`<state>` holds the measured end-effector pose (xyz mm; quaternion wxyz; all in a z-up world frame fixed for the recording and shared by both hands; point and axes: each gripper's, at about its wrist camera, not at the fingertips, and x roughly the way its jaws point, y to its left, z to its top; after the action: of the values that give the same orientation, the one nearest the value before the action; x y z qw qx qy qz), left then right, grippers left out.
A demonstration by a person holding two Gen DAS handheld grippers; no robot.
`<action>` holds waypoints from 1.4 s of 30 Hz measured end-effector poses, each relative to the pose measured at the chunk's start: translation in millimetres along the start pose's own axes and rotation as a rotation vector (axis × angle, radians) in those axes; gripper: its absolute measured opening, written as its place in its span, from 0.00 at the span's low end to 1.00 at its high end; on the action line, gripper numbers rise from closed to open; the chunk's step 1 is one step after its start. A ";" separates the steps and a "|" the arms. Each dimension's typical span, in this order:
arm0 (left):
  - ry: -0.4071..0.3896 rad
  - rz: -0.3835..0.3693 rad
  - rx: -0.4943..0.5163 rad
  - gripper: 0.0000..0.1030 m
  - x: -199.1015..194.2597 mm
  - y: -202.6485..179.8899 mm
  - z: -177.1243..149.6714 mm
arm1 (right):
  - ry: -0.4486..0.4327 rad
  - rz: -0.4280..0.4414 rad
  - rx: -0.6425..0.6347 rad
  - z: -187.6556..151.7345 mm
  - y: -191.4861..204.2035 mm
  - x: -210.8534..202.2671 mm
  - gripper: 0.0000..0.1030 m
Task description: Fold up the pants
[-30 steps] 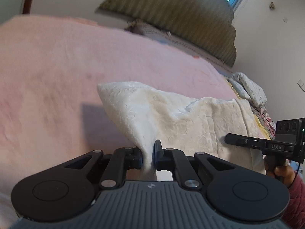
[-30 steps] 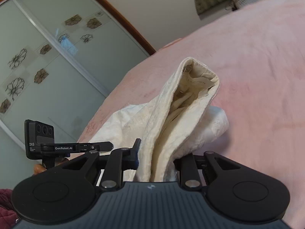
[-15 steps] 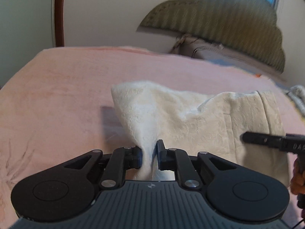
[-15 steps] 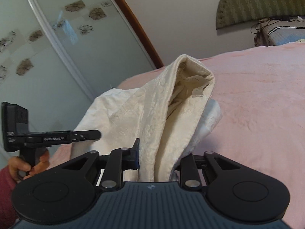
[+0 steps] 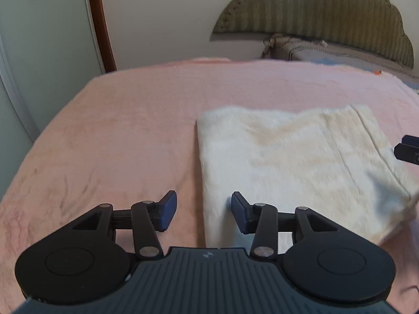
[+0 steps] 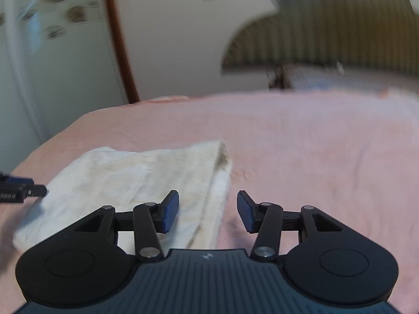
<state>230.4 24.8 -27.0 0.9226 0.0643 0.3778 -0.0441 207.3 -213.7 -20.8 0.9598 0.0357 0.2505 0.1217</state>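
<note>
The cream pants (image 5: pixel 293 162) lie folded into a flat rectangle on the pink bed cover (image 5: pixel 117 136). My left gripper (image 5: pixel 204 210) is open and empty, its jaws astride the near left edge of the fold. In the right wrist view the pants (image 6: pixel 136 178) lie at the lower left. My right gripper (image 6: pixel 208 210) is open and empty over their near right edge. The tip of the right gripper (image 5: pixel 407 151) shows at the right edge of the left wrist view, and the left gripper's tip (image 6: pixel 21 189) at the left edge of the right wrist view.
A padded olive headboard (image 5: pixel 322 18) and a pillow (image 5: pixel 327 49) stand at the far end of the bed. A wardrobe with pale sliding doors (image 5: pixel 39 34) and a brown frame is at the left.
Both grippers have opened and let go of the pants. The pants, held up bunched before, now lie flat and folded on the bed. Both cameras have tilted level.
</note>
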 end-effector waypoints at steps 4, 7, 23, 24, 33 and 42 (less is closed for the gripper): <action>0.028 0.089 -0.012 0.56 4.1 -0.4 -9.9 | 0.148 0.039 -0.150 -12.5 34.1 13.1 0.46; -0.010 0.094 -0.058 0.60 -24.1 5.1 -11.7 | 0.145 -0.101 -0.088 -16.2 33.1 5.5 0.47; 0.054 -0.034 -0.187 0.71 -100.7 -6.9 -106.0 | 0.082 0.031 0.067 -46.4 120.6 -120.6 0.83; 0.054 -0.029 -0.178 0.71 -101.3 -8.7 -110.3 | 0.082 0.110 0.148 -47.3 117.6 -124.8 0.85; 0.073 -0.002 -0.167 0.71 -88.2 -21.1 -131.0 | 0.055 -0.091 -0.005 -68.3 141.3 -107.2 0.91; 0.020 0.000 -0.148 0.76 -84.6 -29.6 -133.3 | 0.072 -0.114 0.095 -94.5 122.2 -89.4 0.91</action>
<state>74.3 18.6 -64.1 0.9210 -0.0037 0.3892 -0.0154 59.2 -117.2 -45.1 0.9527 0.0628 0.2918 0.0562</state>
